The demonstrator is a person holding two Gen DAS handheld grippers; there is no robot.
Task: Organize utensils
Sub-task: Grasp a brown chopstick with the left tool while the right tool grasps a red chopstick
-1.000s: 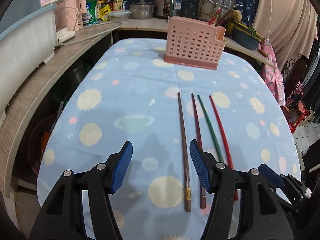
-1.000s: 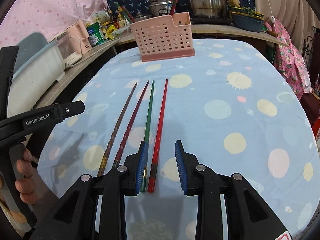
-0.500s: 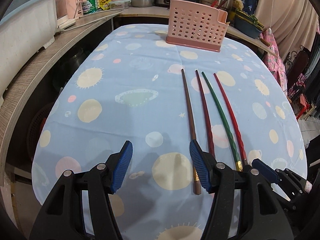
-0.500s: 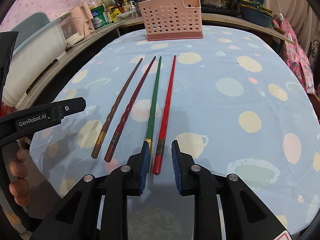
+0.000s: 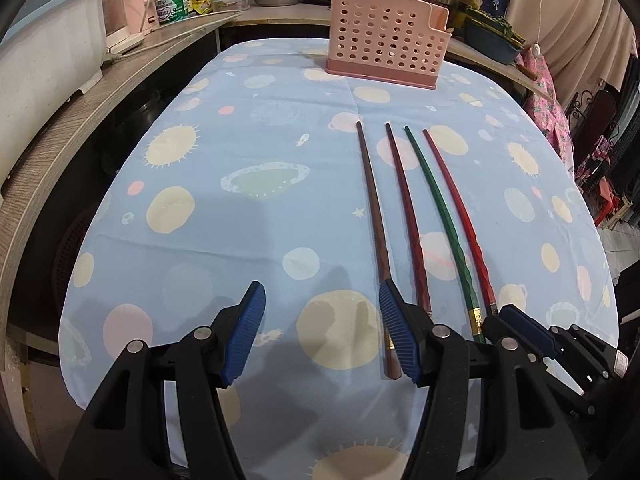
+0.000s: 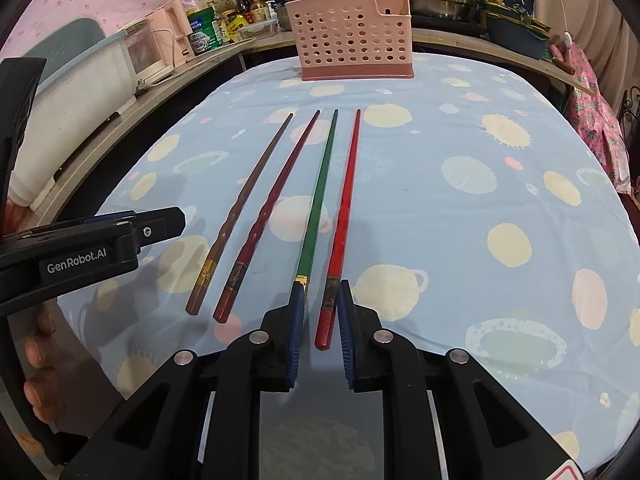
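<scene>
My right gripper [image 6: 320, 312] has been closing around the red stick [image 6: 345, 216] (not squeezing yet) to lift it; my left gripper [image 5: 320, 320] waits half open, empty.

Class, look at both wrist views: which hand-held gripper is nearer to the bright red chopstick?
Right. The right hand-held gripper straddles the bright red chopstick's thick end, jaws just closing. The left hand-held gripper sits beyond the other three chopsticks.

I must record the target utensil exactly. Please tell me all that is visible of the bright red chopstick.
The bright red chopstick is long, thin and glossy, tapering toward the pink perforated holder. A dark band sits near its thick end. It lies flat on the blue planet-print cloth, rightmost of four. The right gripper has been closing around its thick end; the pads seem not yet touching.
</scene>
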